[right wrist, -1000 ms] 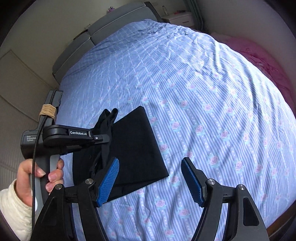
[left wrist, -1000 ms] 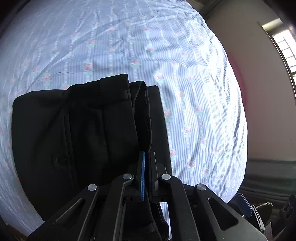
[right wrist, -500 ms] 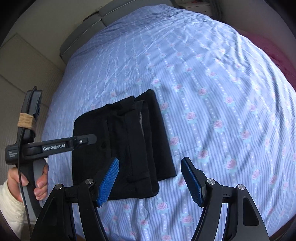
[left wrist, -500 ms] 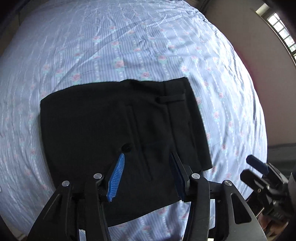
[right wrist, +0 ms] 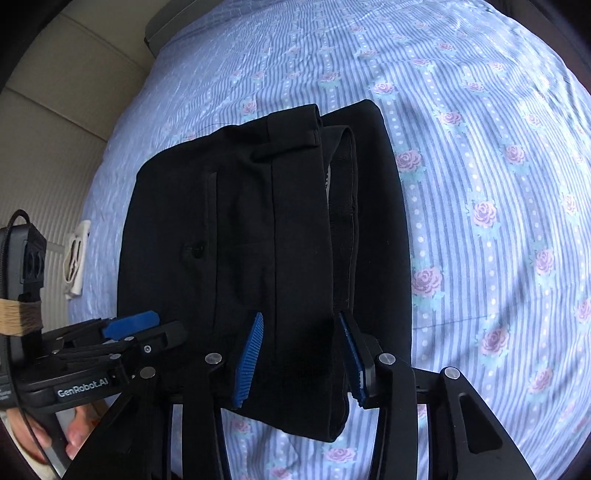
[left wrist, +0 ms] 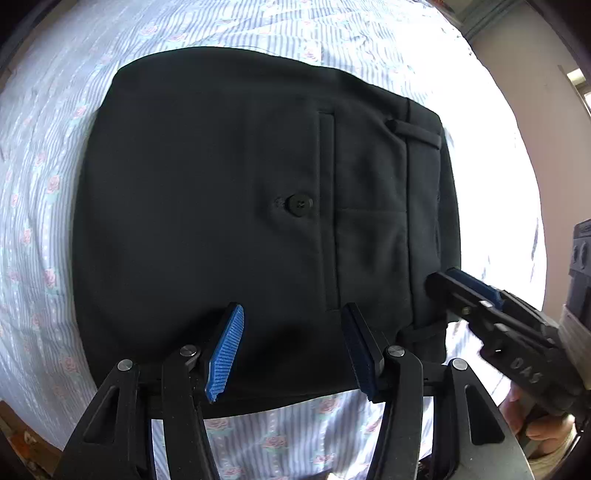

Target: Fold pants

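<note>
Black pants point(left wrist: 221, 203) lie folded into a compact rectangle on the blue striped, rose-printed sheet point(left wrist: 258, 22). A back pocket button point(left wrist: 298, 204) and a belt loop face up. My left gripper point(left wrist: 291, 354) hangs over the near edge of the pants; its jaws are opening and its blue pads are clear of the cloth. In the right wrist view, my right gripper point(right wrist: 301, 360) straddles the waistband end of the pants point(right wrist: 240, 221). Its jaws are closing with the layered edge between the pads, and no pressing shows. Each gripper shows in the other's view, at the near corners.
A grey headboard point(right wrist: 159, 26) and a beige wall close the far end of the bed. A white object point(right wrist: 75, 258) hangs beside the bed on the left. A hand point(left wrist: 535, 432) holds the right gripper's handle. Bare sheet point(right wrist: 480, 184) spreads to the right of the pants.
The left gripper, shut on a fold of the pants a second ago, has let go and opened. Both grippers have come down closer to the pants. The right jaws have narrowed.
</note>
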The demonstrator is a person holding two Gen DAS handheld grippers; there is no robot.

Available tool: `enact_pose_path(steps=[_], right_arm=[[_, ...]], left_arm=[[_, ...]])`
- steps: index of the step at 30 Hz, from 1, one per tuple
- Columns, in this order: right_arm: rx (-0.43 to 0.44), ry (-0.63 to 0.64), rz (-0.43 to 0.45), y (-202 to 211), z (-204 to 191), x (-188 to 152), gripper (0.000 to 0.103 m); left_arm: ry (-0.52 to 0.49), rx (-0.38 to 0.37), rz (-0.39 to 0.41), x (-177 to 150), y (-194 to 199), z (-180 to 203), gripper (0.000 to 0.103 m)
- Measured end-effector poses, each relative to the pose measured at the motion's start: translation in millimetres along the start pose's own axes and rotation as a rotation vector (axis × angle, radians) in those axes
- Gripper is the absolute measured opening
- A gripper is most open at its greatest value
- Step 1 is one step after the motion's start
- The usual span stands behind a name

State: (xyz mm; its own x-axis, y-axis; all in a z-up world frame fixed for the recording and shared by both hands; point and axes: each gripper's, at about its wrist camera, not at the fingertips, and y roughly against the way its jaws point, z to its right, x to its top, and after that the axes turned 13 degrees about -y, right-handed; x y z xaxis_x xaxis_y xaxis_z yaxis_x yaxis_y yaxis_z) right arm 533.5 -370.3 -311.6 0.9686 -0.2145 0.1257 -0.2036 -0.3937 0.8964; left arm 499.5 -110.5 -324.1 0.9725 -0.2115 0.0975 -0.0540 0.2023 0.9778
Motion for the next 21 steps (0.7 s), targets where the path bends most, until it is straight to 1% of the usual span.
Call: enact_pose_path(steps=[3,6,8,10,11,13,14,17,18,19,20,21], right_arm=[[-0.004,-0.026,-0.026,-9,5,3,0.043],[0.019,-0.059,-0.04,-11,10,6,0.042],[0.055,-0.078,-0.057,-9,10,4,0.034],[0.07,-0.073,-0.029,1,7,1,0.031],[0.092,-0.07,-0.015,7,6,0,0.028],[0.158,-0.077,-0.009,15,5,-1,0.027],[0.185,-0.081,-0.02,13,6,0,0.027],[0.21,-0.118,-0.08,-7,12,4,0.027],[0.193,-0.13,-0.1,-15,14,5,0.024],[0.157,-0.136,-0.106,-22,14,6,0.019],[0.14,-0.13,-0.097,-23,14,7,0.011],[0.124,-0.127,-0.087,-23,11,8,0.01]], left_arm=[[-0.012,0.007,0.018,7,0,7,0.053],[-0.017,0.002,0.003,14,-5,12,0.053],[-0.018,-0.002,-0.004,20,-6,17,0.053],[-0.016,0.003,0.0,19,-5,14,0.053],[-0.012,0.006,0.005,18,-4,13,0.053],[0.003,0.005,0.004,25,-4,19,0.053],[0.009,0.003,0.001,25,-4,19,0.053],[0.015,0.003,-0.019,27,-9,17,0.053],[0.013,0.004,-0.02,27,-9,18,0.053],[0.008,0.008,-0.022,27,-9,19,0.053],[0.004,0.014,-0.023,27,-9,21,0.053],[0.001,0.016,-0.024,28,-10,22,0.053]])
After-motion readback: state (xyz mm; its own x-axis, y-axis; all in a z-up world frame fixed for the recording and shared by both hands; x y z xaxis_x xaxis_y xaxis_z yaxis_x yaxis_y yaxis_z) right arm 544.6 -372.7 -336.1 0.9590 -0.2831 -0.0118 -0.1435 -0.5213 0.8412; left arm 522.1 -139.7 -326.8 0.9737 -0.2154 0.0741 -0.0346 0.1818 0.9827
